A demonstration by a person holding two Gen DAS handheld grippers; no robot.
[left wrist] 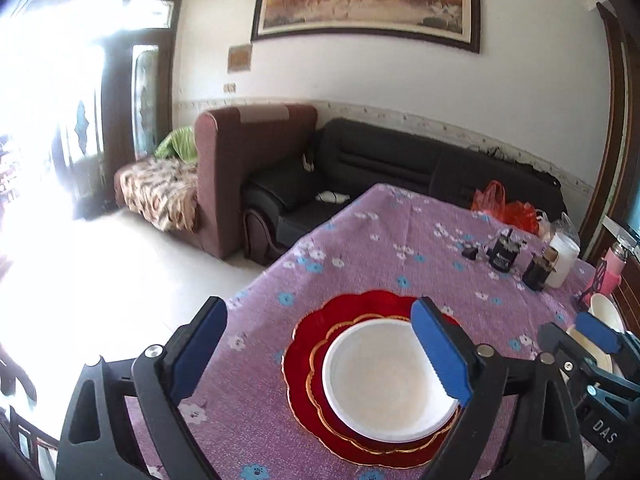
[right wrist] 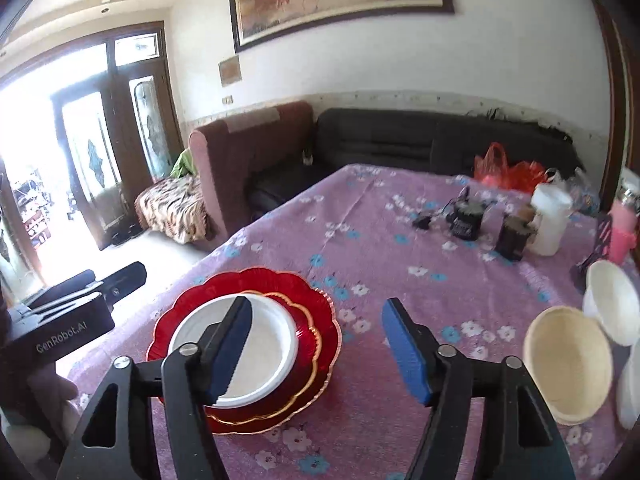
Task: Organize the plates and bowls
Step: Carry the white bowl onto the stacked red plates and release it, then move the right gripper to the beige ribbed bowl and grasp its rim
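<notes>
A white plate [left wrist: 384, 380] lies stacked on two red scalloped plates [left wrist: 308, 344] on the purple flowered tablecloth. My left gripper [left wrist: 320, 344] is open and empty above the stack's near side. In the right wrist view the same white plate [right wrist: 260, 332] and red plates [right wrist: 320, 312] lie to the left. My right gripper [right wrist: 316, 348] is open and empty, just right of the stack. A cream bowl [right wrist: 568, 364] and a white bowl [right wrist: 612, 304] lie tilted at the right. The right gripper [left wrist: 596, 336] also shows at the right edge of the left wrist view.
Dark jars [right wrist: 466, 220], a white container [right wrist: 550, 220], a pink bottle [right wrist: 622, 232] and a red plastic bag [right wrist: 508, 168] stand at the table's far right. Sofas [right wrist: 380, 140] line the wall beyond the table. The table's left edge [left wrist: 280, 264] drops to the floor.
</notes>
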